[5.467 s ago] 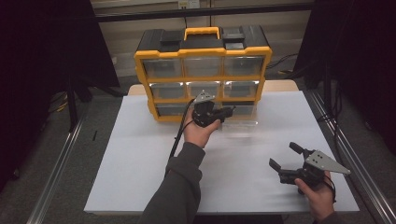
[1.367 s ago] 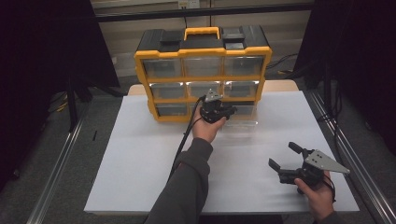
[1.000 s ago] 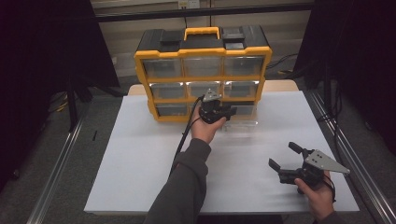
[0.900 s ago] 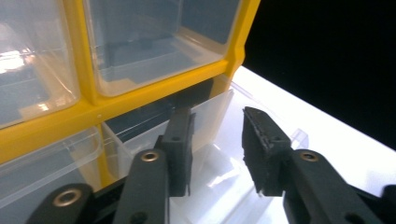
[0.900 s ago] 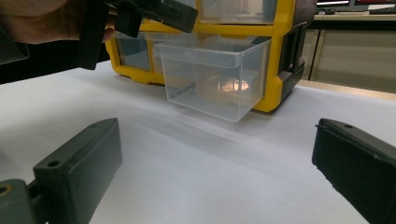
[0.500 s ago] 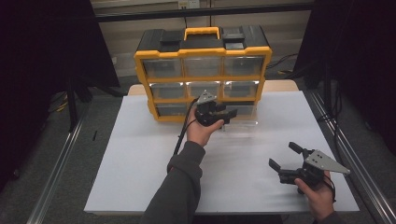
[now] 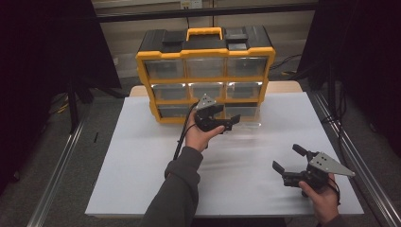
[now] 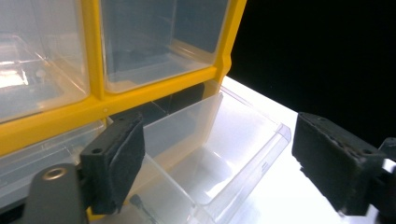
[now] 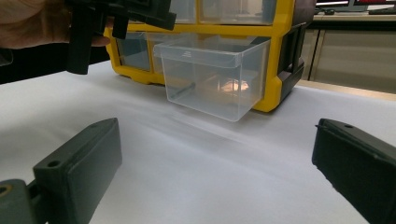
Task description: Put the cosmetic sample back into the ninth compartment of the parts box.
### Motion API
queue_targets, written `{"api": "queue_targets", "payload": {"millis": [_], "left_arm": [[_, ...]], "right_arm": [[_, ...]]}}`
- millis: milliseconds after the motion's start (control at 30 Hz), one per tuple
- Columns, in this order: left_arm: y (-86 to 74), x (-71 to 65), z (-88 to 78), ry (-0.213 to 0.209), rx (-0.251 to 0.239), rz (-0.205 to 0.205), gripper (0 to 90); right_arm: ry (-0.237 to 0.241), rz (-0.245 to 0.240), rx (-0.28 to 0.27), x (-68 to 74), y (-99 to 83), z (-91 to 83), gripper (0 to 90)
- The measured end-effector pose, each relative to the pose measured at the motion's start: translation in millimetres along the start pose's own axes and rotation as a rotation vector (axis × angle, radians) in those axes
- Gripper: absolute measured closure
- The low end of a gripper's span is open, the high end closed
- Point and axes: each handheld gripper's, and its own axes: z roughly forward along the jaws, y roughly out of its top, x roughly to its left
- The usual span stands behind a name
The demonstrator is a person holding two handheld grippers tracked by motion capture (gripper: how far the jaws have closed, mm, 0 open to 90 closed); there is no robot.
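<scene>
A yellow and black organizer (image 7: 205,78) with clear drawers stands at the back of the white table. Its bottom right drawer (image 7: 245,126) is pulled out; in the right gripper view a thin dark pin-like piece lies inside the drawer (image 9: 215,79). My left gripper (image 7: 228,124) hovers just left of and above that drawer (image 8: 233,140). Its jaws have just been opening and now stand open, with nothing pressed between the pads (image 8: 114,163). My right gripper (image 7: 287,158) rests low at the front right, open and holding nothing, facing the drawer across bare table.
White table top (image 7: 142,165) spreads in front of the organizer, with metal rails along both sides of the table. A black cable trails from the left gripper down past the sleeve. Dark curtains flank the scene.
The left gripper's jaws have spread apart and the hand has drawn back slightly toward the person from the drawer front. The right gripper has stayed where it was.
</scene>
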Motion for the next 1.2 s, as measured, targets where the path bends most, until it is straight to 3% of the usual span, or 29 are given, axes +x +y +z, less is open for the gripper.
{"api": "queue_targets", "payload": {"millis": [300,400,533,567,600,733,767,800,833,867,933,1033,1100,1133,1167,1200], "left_arm": [[-0.3,-1.6,-9.6,-0.015,-0.021,0.005,12.6],[-2.2,-1.0,-14.4,-0.014,-0.011,0.023,11.5],[-5.5,-1.0,-20.0,-0.012,-0.025,0.010,10.2],[-6.2,-0.2,-23.2,0.019,-0.009,0.031,10.1],[-6.2,-0.2,-23.2,0.019,-0.009,0.031,9.9],[-10.7,3.1,-31.0,-0.008,-0.037,0.023,8.7],[-11.4,1.6,-32.2,0.026,-0.040,0.017,8.5],[-11.4,1.6,-32.2,0.026,-0.040,0.017,8.3],[-12.4,3.6,-34.5,-0.003,-0.041,0.022,7.5],[-14.2,2.7,-37.6,0.003,-0.056,0.005,7.3],[-15.8,1.6,-40.9,0.035,-0.066,0.009,7.3],[-17.3,5.8,-46.8,-0.003,-0.058,0.032,7.2],[-19.3,6.4,-51.7,0.004,-0.062,0.030,6.6],[-20.1,5.5,-54.1,0.038,-0.061,0.044,6.6],[-20.8,6.3,-56.7,0.024,-0.063,0.046,6.4],[-22.3,5.9,-60.5,0.037,-0.069,0.046,6.4]], "right_arm": [[0.000,-0.002,0.000,-0.3,0.0,0.1,1.0],[0.000,-0.004,-0.003,-0.5,0.1,0.1,1.1],[0.000,-0.007,-0.004,-0.4,0.3,0.2,1.0],[-0.001,-0.006,-0.004,-0.5,0.3,0.3,1.1],[-0.001,-0.006,-0.003,-0.5,0.3,0.2,1.0],[0.003,-0.003,-0.003,-0.5,0.5,0.0,1.0],[0.001,-0.004,-0.002,-0.4,0.4,0.0,1.0],[0.000,-0.004,-0.002,-0.4,0.4,0.1,1.0],[0.004,-0.003,-0.002,-0.5,0.4,0.1,1.0],[0.003,-0.006,-0.003,-0.6,0.3,0.3,1.0],[0.005,-0.004,-0.002,-0.5,0.4,0.2,1.0],[0.001,-0.002,-0.001,-0.4,0.4,0.0,1.0],[0.003,-0.001,-0.001,-0.4,0.4,-0.1,1.0],[0.003,-0.001,-0.001,-0.4,0.4,-0.1,1.0],[0.002,-0.001,-0.001,-0.4,0.5,-0.1,1.0],[0.004,-0.003,-0.002,-0.6,0.4,0.1,1.0]]}}
